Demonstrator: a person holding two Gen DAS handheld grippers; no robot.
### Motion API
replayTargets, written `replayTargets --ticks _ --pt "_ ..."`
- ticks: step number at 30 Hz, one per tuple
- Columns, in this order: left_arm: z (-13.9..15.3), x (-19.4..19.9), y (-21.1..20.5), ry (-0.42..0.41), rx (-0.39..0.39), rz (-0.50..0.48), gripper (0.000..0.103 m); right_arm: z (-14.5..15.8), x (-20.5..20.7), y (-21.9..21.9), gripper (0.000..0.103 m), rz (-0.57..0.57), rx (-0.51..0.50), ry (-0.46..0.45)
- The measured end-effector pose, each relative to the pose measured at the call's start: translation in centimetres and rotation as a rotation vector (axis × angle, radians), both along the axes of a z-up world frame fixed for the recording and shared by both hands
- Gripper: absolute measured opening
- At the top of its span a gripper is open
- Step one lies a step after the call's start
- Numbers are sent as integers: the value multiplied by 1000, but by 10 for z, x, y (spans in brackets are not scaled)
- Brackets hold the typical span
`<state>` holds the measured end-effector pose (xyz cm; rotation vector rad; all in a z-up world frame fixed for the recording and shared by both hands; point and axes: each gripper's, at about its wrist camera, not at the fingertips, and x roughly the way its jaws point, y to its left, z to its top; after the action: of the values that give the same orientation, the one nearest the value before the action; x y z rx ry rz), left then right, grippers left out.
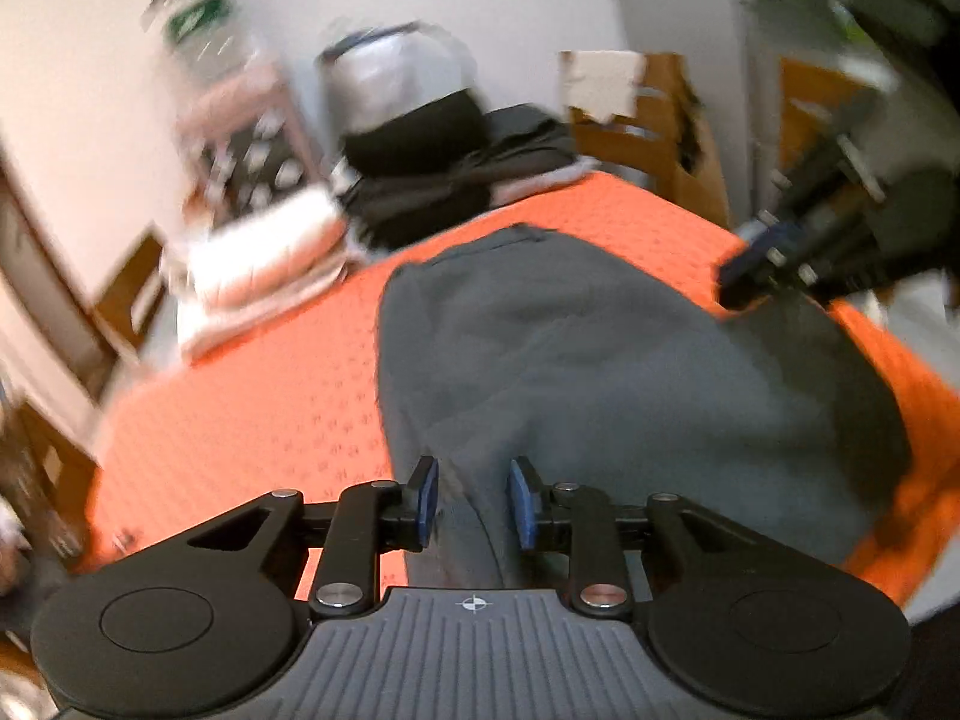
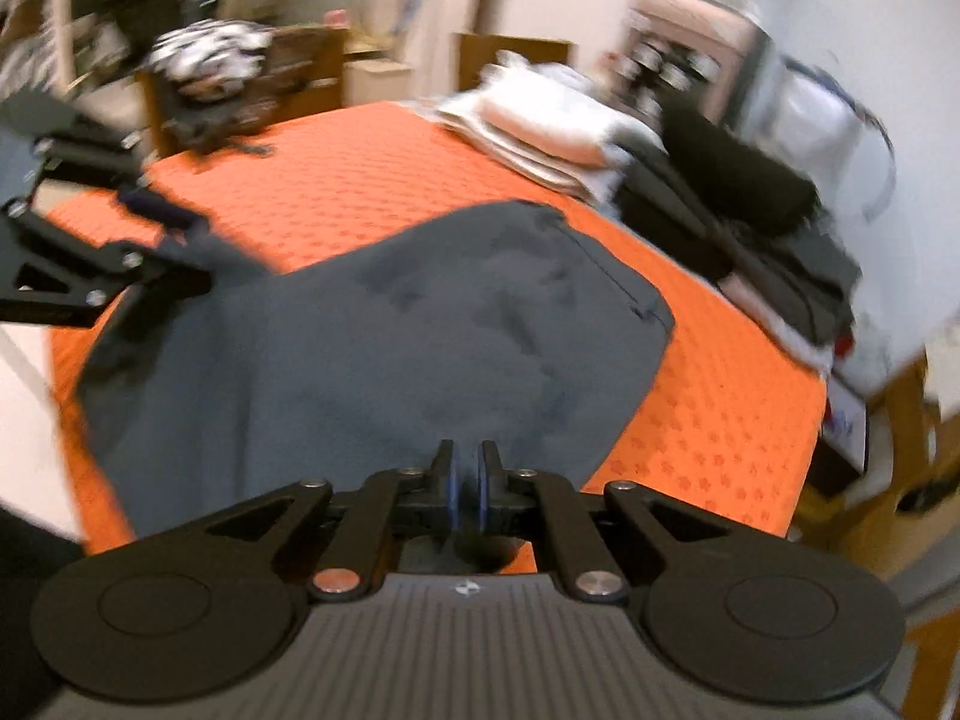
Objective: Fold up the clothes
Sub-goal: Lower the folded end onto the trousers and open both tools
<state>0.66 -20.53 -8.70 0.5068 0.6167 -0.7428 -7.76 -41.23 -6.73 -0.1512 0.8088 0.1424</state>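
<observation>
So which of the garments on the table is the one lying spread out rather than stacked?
The grey garment, spread across the orange tablecloth between both grippers. The white pile and the dark pile sit stacked along the far edge.

A grey garment is spread on the orange-covered counter. The left gripper is held open astride a raised fold. Folded clothes are stacked at the far edge.

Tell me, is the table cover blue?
No, the cover is orange, with a gray garment spread over it.
</observation>
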Motion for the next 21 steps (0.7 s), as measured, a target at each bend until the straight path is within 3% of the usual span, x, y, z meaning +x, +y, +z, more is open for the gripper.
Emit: replayTargets --ticks 4,6,8,13,16,21 --pt "-5 41 23 139 -90 95 30 -6 11 -19 18 -106 90 7" --pt "-5 45 38 182 -130 107 31 -9 17 -29 27 -158 134 11" --pt "-5 45 51 224 -148 108 37 -11 3 -33 39 -179 202 24" --pt "-14 19 71 337 -166 65 44 -24 -39 -30 54 -191 305 63" --pt "-27 5 73 403 -147 24 47 -37 -61 -23 56 -167 319 94" --pt "-48 -8 68 442 -102 -12 48 -57 -85 -11 56 -104 353 151"
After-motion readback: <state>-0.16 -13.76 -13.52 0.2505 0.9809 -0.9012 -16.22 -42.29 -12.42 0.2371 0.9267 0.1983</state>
